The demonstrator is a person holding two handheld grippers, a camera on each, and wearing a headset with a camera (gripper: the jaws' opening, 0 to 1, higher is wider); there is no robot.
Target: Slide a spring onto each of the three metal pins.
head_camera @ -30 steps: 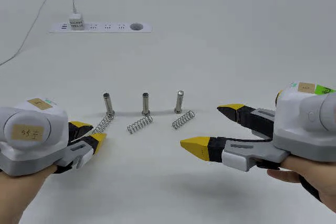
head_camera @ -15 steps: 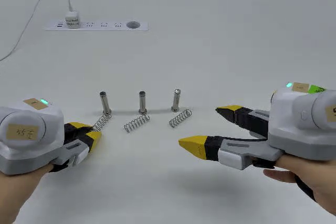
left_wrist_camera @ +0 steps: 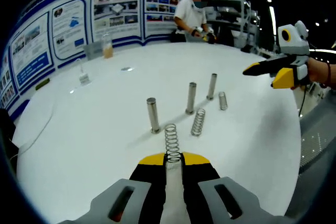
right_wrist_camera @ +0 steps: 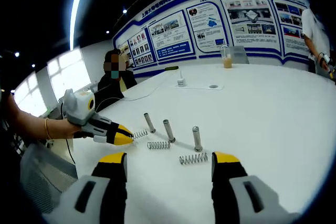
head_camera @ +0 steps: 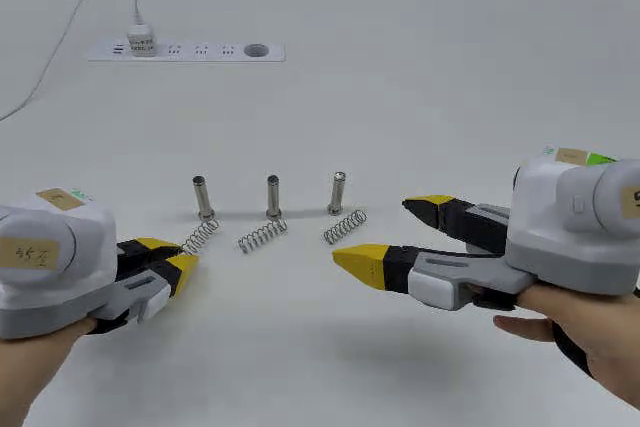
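Left gripper (head_camera: 170, 265): jaws nearly closed at left spring (head_camera: 200, 236) end, hold unclear | right gripper (head_camera: 380, 230): wide open, empty | springs (head_camera: 263, 236) lie beside upright pins (head_camera: 273, 195) | risk: a shallow pinch could flick the spring away.

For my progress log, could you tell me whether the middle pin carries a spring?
No, it is bare: the middle pin stands upright, with its spring lying flat beside its base.

Head view: left gripper (head_camera: 183, 252) cut off at left edge | right gripper (head_camera: 370, 227) cut off at right edge | left gripper view: spring (left_wrist_camera: 171, 139) near end hidden at jaw tips, grip undetermined | wall posters (left_wrist_camera: 118, 9) print illegible
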